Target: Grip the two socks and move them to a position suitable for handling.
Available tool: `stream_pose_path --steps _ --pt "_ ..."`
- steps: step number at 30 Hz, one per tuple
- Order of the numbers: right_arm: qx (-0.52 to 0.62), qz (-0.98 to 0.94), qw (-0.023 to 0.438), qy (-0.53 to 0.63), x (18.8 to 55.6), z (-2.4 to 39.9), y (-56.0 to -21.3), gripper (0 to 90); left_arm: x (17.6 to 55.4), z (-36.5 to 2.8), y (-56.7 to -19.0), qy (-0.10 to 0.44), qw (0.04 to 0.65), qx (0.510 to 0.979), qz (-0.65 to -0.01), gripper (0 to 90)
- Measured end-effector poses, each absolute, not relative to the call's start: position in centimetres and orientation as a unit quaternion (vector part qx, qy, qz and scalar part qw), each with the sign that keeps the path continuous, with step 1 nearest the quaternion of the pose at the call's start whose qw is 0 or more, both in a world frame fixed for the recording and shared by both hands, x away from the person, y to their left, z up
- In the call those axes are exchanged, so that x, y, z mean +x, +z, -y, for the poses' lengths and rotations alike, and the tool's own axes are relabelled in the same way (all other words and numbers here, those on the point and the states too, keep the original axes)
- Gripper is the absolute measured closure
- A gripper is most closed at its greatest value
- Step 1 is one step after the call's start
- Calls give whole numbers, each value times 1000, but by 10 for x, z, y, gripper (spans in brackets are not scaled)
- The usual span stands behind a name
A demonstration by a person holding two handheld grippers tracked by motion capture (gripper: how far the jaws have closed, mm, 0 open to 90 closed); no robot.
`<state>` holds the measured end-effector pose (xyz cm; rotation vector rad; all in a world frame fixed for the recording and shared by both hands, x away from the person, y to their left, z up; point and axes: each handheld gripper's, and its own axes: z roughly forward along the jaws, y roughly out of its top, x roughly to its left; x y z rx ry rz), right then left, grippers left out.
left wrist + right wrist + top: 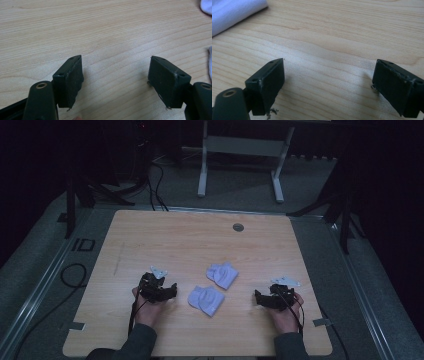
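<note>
Two pale lavender folded cloth pieces lie mid-table: the far cloth [222, 275] and the near cloth [206, 300]. My left gripper [169, 291] rests low on the wood to their left, its jaws open and pointing toward them. In the left gripper view the left gripper [115, 59] has bare wood between its black pads [75, 80], and a cloth edge [207, 5] peeks in at the top right. My right gripper [260, 298] sits to the cloths' right, also open. The right gripper [329, 60] has only wood between its jaws, with a cloth corner [234, 10] at upper left.
The wooden table [165, 235] has a round grey grommet [238, 227] near its far edge. A white frame [240, 150] stands on the floor beyond. A black cable [72, 275] loops on the floor at left. Tape tabs [320, 322] mark the near corners.
</note>
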<state>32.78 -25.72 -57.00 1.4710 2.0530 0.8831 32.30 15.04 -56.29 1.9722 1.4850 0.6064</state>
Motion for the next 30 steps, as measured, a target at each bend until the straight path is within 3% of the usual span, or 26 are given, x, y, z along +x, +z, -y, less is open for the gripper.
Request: stream_pose_path --steps 13,19,24,27,30 --pt "534 -747 230 321 327 259 -569 141 323 -151 -563 229 297 741 -557 285" --pt "542 -744 229 316 326 261 -566 238 322 -151 -564 231 299 739 -557 285" --pt "544 -744 231 313 323 263 -563 393 322 -150 -564 231 298 740 -557 284" --pt "531 -750 240 312 320 262 -560 576 322 -150 -564 232 299 739 -557 283" --pt "518 -752 253 319 315 259 -553 671 322 -150 -564 232 300 738 -557 283"
